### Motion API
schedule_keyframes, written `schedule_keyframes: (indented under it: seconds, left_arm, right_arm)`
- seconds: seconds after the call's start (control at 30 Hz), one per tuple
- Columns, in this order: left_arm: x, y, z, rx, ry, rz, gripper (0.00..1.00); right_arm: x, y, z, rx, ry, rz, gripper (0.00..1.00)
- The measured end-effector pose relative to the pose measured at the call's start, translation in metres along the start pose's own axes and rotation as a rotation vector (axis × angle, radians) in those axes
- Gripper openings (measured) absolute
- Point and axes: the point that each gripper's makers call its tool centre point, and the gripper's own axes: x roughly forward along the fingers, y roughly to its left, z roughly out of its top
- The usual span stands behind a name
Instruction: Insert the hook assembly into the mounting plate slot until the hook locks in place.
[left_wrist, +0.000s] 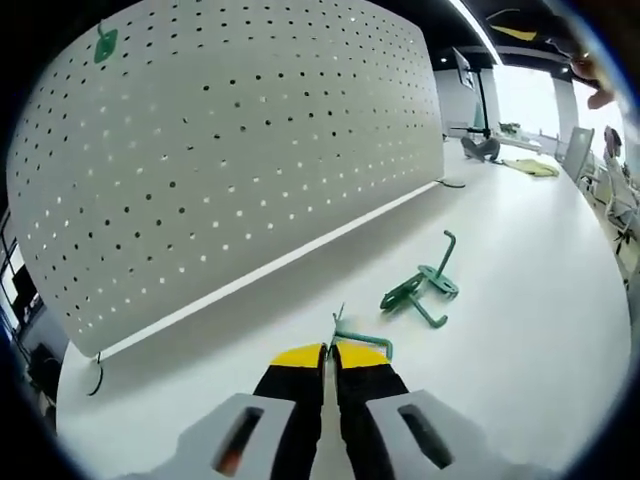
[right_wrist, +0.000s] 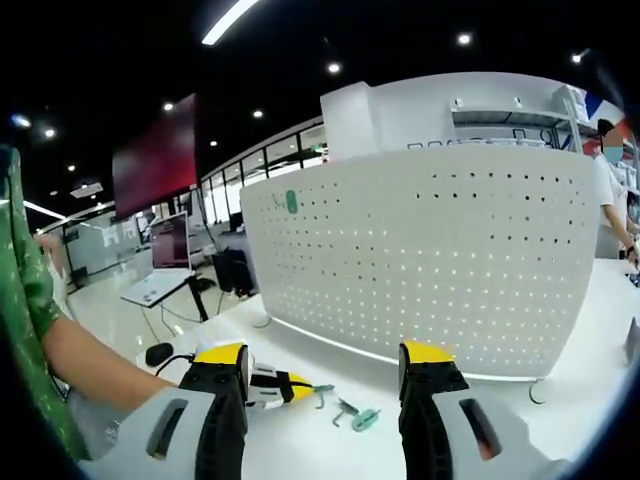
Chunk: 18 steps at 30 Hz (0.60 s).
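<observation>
A big white perforated mounting plate (left_wrist: 230, 150) stands upright on the white table (left_wrist: 520, 330), with one green hook (left_wrist: 105, 42) seated near its upper left corner. My left gripper (left_wrist: 327, 350) is shut on a green wire hook (left_wrist: 362, 342) just above the table, short of the plate's foot. Two or three loose green hooks (left_wrist: 425, 285) lie to its right. In the right gripper view, my right gripper (right_wrist: 325, 365) is open and empty, facing the plate (right_wrist: 430, 260). Between its jaws I see the left gripper (right_wrist: 268, 385) with its hook (right_wrist: 322, 388) and the loose hooks (right_wrist: 355, 415).
A green-sleeved arm (right_wrist: 60, 350) comes in at the left. A laptop (right_wrist: 165, 270) and a mouse (right_wrist: 155, 352) sit on a desk at the left, and a person (right_wrist: 610, 190) stands at the far right. Black cable clips (left_wrist: 95, 375) hold the plate's corners.
</observation>
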Motion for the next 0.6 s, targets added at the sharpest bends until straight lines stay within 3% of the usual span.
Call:
schedule_keyframes:
  seconds: [0.6]
  left_arm:
    - [-0.001, 0.0003, 0.0019, 0.004, -0.001, -0.018, 0.02]
  right_arm:
    - [0.0034, 0.0014, 0.0001, 0.0, -0.002, 0.01, 0.62]
